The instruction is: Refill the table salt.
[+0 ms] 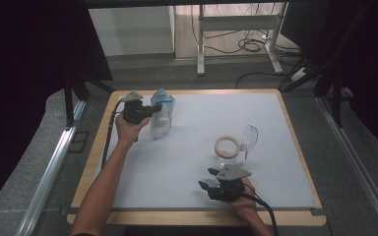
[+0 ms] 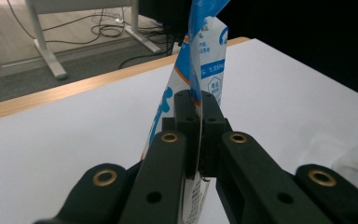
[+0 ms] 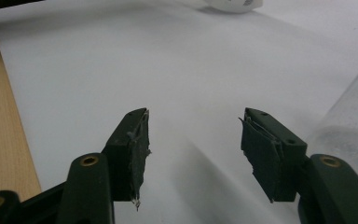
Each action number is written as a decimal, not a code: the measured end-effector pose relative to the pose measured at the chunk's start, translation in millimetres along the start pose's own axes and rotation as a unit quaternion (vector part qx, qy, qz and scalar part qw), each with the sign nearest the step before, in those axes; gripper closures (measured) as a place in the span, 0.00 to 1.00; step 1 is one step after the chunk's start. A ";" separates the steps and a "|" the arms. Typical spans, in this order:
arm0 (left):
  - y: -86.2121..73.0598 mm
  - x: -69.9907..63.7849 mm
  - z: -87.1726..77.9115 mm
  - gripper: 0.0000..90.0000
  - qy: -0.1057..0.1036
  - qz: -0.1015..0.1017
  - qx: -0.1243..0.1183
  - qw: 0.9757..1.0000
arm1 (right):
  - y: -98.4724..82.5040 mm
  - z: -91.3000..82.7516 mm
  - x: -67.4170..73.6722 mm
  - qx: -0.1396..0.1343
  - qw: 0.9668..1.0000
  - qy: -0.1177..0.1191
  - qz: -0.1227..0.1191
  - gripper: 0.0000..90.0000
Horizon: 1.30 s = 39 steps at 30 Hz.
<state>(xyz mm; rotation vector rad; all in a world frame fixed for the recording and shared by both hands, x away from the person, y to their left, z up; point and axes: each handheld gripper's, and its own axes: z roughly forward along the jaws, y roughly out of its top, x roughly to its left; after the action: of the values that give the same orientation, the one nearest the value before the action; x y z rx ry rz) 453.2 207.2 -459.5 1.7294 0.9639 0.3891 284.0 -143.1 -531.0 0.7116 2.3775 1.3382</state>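
Observation:
A blue-and-white plastic pouch [image 1: 162, 114] stands upright at the back left of the white mat. My left gripper [image 1: 150, 111] is shut on its edge; in the left gripper view the pouch [image 2: 200, 60] rises from between the two black jaws, which are pressed together on it [image 2: 197, 122]. Near the front edge, my right gripper [image 1: 209, 178] rests open with nothing between its jaws [image 3: 193, 142]. Just beyond it stands a clear glass jar [image 1: 227, 151] with a pale ring at its mouth and a clear lid [image 1: 249, 136] swung open; the jar's wall [image 3: 349, 126] is at the right of the right gripper view.
The white mat [image 1: 192, 128] covers a wooden table [image 1: 89, 167]. Metal rails run along both sides of the table on the floor. A desk frame and cables stand behind the table. The pouch's base [image 3: 235, 4] appears far off in the right gripper view.

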 end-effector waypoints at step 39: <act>-21.0 -65.2 -49.7 1.00 -0.065 0.003 -0.020 0.998 | 11.5 7.6 8.1 -0.024 1.000 -0.004 -0.004 0.46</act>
<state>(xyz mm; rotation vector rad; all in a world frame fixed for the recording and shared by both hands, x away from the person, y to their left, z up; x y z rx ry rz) 371.0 191.7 -447.0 1.7004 0.8525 0.2929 284.2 -128.1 -525.3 0.6914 2.3322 1.3816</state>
